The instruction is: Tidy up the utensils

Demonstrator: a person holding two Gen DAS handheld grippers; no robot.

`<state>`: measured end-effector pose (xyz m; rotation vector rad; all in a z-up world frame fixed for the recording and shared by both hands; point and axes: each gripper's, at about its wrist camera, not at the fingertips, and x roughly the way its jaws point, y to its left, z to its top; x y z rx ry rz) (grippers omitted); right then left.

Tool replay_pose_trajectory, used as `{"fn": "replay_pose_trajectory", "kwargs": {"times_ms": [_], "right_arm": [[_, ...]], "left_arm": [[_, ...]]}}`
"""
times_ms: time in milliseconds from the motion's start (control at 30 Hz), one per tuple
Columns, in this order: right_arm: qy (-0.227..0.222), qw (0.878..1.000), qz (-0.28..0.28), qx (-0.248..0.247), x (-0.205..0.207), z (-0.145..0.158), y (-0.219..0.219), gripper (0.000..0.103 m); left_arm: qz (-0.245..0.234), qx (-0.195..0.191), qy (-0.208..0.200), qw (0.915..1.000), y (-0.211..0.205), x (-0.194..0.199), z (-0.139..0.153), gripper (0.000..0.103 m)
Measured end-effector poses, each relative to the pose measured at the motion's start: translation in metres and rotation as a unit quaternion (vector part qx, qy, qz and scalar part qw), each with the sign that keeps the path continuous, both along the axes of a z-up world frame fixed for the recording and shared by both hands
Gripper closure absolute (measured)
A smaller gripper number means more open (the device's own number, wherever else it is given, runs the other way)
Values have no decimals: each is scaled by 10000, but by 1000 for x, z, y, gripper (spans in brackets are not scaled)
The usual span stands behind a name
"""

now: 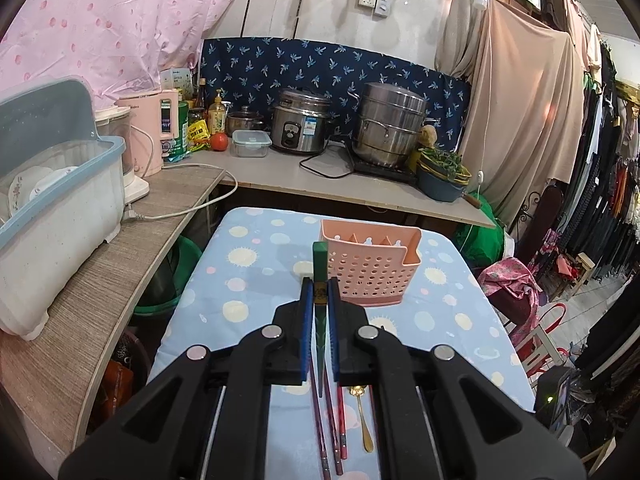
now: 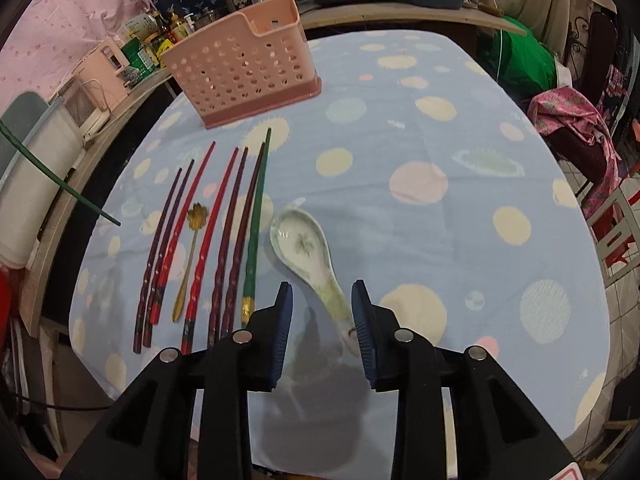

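My left gripper [image 1: 319,286] is shut on a green chopstick [image 1: 320,268], held above the table just in front of the pink perforated utensil holder [image 1: 370,268]. That chopstick also shows in the air at the left of the right wrist view [image 2: 60,184]. My right gripper [image 2: 322,292] is open over the handle of a white ceramic spoon [image 2: 304,248], which lies between its fingers. Several red and dark chopsticks [image 2: 212,240], a second green chopstick [image 2: 256,232] and a small gold spoon [image 2: 188,256] lie in a row on the table. The holder [image 2: 244,68] stands beyond them.
The table has a blue dotted cloth [image 2: 440,200]. A wooden counter [image 1: 120,264] with a dish box [image 1: 52,216] runs along the left. Pots and a rice cooker [image 1: 302,124] stand on the back counter. A chair with pink cloth [image 2: 572,120] is at the right.
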<state>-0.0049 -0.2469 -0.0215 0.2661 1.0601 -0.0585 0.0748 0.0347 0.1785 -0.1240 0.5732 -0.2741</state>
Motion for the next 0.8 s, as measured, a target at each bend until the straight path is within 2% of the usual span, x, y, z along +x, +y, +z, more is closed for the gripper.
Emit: {"fn": "replay_pose_trajectory", "kwargs": {"times_ms": [200, 267, 467, 600, 800], "right_arm": [[177, 9998, 33, 63, -3, -18, 2, 80], [232, 9996, 32, 132, -3, -23, 1, 87], [196, 9998, 37, 70, -7, -24, 3, 94], [107, 9999, 31, 3, -10, -17, 4, 96], [-290, 9995, -6, -158, -3, 16, 0, 96]], "left_arm": [[-140, 9, 151, 9998, -6, -7, -10, 96], [-159, 18, 185, 9997, -8, -9, -12, 96], [-165, 31, 255, 9995, -9, -12, -17, 96], [-200, 36, 277, 9994, -11, -13, -19, 96], [-220, 51, 172, 9996, -13, -15, -12, 96]]}}
